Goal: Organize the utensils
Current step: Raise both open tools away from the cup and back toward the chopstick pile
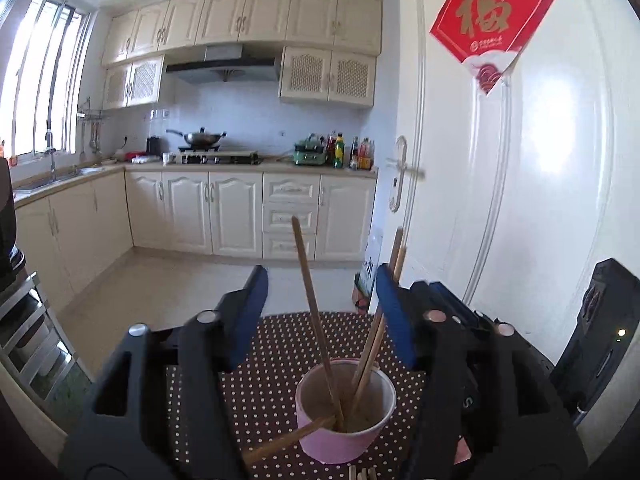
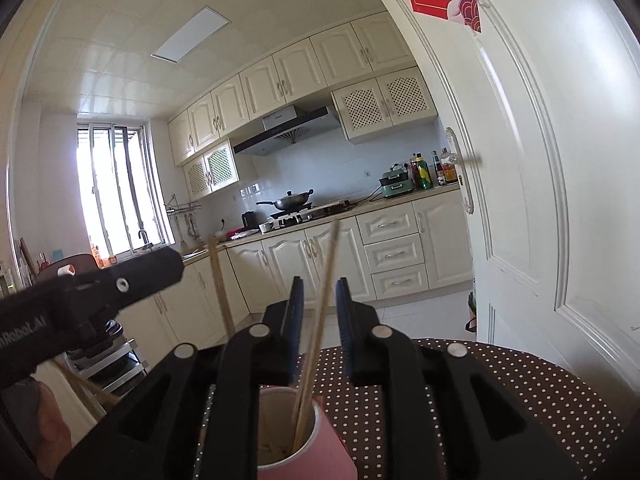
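Note:
A pink paper cup stands on the brown polka-dot tablecloth with several wooden chopsticks in it. My left gripper is open above the cup; one upright chopstick rises between its blue pads, touching neither. Two more chopsticks lean right past the right-hand finger. Another chopstick rests against the cup's outside. In the right wrist view my right gripper hangs over the cup, its jaws narrowly apart around a pale chopstick that shows a small gap on each side.
A white door with a red paper sign stands open just right of the table. The left gripper's black body reaches in from the left. Kitchen cabinets and a metal rack lie beyond.

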### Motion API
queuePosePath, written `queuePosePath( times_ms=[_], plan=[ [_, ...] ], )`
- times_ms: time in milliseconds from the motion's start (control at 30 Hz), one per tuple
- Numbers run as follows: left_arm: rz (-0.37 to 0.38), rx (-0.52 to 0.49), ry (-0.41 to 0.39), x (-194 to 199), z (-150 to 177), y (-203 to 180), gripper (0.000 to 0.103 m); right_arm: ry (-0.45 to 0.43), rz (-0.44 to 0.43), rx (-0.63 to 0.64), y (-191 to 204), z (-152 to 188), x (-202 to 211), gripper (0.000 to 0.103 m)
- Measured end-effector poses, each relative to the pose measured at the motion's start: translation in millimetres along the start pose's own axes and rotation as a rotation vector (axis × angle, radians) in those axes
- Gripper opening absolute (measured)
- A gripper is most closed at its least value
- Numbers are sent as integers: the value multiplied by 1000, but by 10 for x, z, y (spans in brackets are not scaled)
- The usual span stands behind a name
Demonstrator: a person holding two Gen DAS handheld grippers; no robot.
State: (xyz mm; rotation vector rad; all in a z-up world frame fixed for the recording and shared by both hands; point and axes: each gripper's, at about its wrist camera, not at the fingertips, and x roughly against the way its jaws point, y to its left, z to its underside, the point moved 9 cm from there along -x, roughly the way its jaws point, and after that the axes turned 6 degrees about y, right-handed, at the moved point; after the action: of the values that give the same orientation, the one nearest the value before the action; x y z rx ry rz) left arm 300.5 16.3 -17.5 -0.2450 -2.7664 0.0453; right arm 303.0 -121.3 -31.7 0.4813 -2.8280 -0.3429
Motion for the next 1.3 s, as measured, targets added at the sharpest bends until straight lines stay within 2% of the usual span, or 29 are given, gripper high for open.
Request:
queuePosePath(
  times_ms=[433, 767, 1067, 1300],
  plan=[
    [-55, -5, 14, 189, -13, -13, 56, 17, 1, 15, -33, -86, 280, 36],
    [-87, -9, 30, 511, 81, -35, 56, 37, 8, 42, 27, -84, 669, 54],
    [-119, 16, 53, 828, 258, 11, 57, 42, -1, 56, 158, -63, 1103, 67],
    [-135, 26, 65, 1046, 448, 45, 60, 81, -3, 81, 306, 122, 1310, 78]
  ],
)
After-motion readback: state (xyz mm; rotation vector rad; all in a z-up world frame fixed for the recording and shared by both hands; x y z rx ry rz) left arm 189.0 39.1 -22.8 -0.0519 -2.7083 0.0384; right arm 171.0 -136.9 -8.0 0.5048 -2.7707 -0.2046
